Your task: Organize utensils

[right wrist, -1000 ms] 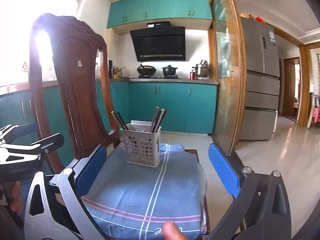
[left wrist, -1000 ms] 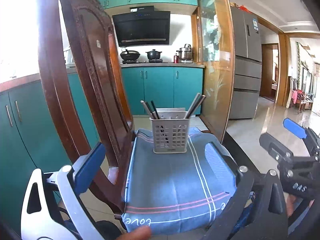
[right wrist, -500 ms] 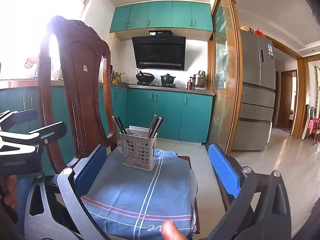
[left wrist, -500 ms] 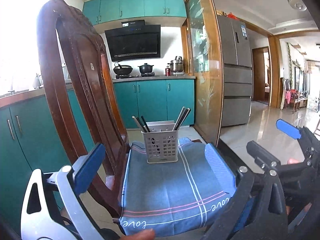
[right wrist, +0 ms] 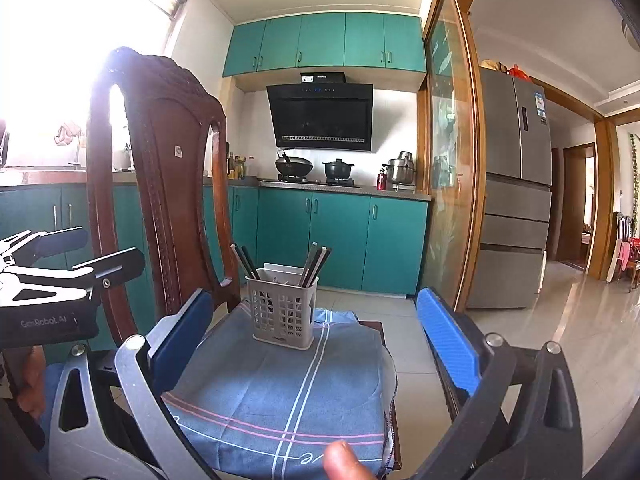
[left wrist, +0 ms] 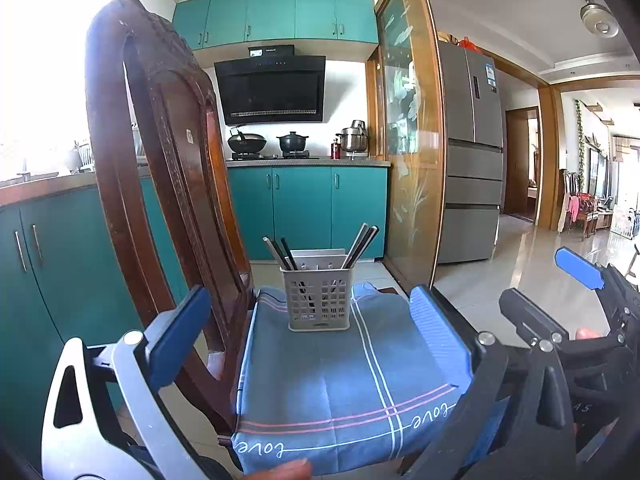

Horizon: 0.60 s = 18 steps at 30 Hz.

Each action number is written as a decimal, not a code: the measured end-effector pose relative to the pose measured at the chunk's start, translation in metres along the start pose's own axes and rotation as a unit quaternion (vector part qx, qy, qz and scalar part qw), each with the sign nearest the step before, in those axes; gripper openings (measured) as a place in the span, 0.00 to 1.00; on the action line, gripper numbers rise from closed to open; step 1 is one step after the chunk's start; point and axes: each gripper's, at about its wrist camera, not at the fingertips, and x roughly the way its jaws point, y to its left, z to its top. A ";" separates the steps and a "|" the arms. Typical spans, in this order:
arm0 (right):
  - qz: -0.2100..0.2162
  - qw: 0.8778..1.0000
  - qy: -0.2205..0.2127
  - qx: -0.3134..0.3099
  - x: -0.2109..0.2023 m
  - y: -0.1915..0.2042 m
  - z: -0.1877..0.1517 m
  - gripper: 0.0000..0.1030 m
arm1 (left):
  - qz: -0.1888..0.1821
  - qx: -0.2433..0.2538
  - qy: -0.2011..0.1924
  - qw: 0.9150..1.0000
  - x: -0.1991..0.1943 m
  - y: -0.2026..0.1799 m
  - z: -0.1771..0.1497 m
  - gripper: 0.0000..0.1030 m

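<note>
On the left, your left gripper (left wrist: 304, 340) hangs wide apart and empty, beside the wooden chair (left wrist: 160, 168). Centre, on the blue cloth (left wrist: 344, 384), stands the light plastic basket (left wrist: 318, 300) with slim, stiff, likely slippery chopsticks (left wrist: 360, 244); pinch them mid-shaft, above the rim. Your right gripper (right wrist: 316, 344) gapes too, holding nothing.

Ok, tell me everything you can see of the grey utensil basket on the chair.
The utensil basket is a light grey, plastic-looking box with lattice walls and an open top. It stands upright on the blue cloth over the chair seat, toward its far edge. Dark chopsticks lean out in two bunches, left and right; a pale divider shows inside. Neither gripper touches it.
</note>
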 end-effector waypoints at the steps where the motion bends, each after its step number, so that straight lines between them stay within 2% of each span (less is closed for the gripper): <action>1: 0.000 1.000 -0.001 0.000 -0.001 0.000 0.000 0.97 | 0.000 0.000 0.000 1.000 0.000 0.000 0.000 0.96; 18: -0.010 1.000 -0.016 0.005 -0.007 0.001 0.002 0.97 | -0.004 0.001 0.006 1.000 0.002 0.002 -0.001 0.96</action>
